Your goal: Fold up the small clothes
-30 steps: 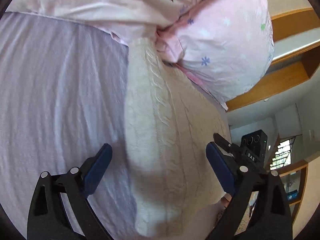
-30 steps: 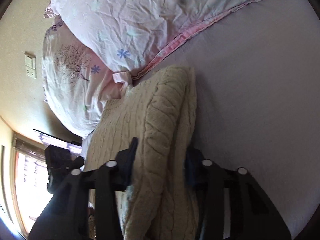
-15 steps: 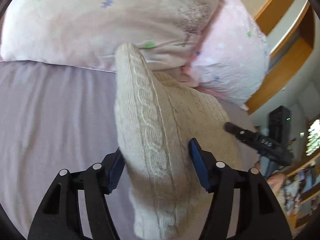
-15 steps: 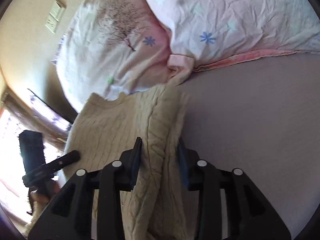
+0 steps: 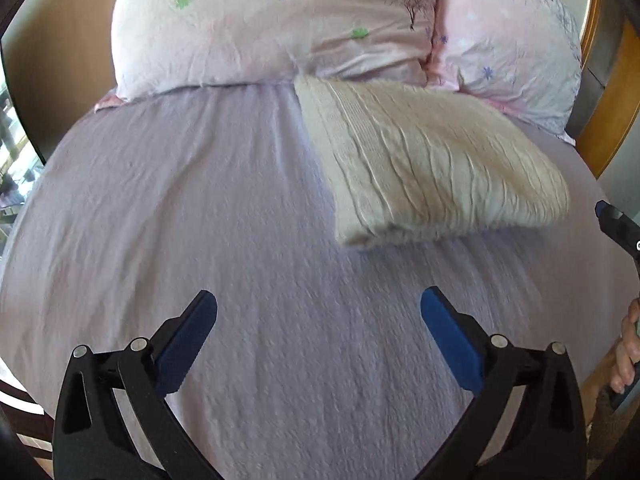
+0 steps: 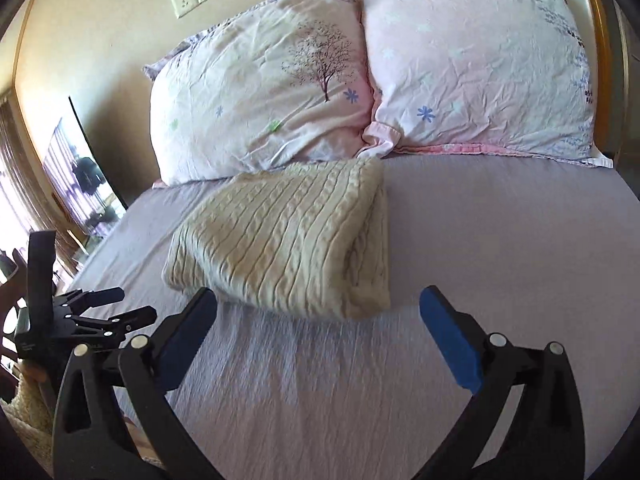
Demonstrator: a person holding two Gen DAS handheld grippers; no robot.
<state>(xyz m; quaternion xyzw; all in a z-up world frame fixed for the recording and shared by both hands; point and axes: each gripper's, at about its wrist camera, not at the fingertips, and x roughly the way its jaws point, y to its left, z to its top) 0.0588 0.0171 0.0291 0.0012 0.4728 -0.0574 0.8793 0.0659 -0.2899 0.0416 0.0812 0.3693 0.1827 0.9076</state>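
Bed (image 5: 200, 208): folded sweater (image 5: 432, 168) ahead of both wide-open, empty jaws; square its edges before leaving.

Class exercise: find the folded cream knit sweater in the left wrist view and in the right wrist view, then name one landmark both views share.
Left wrist: folded cream knit sweater right of centre, upper half, on the bed sheet.
Right wrist: sweater left of centre, mid-frame.
Shared landmark: tree-print pillow behind it.
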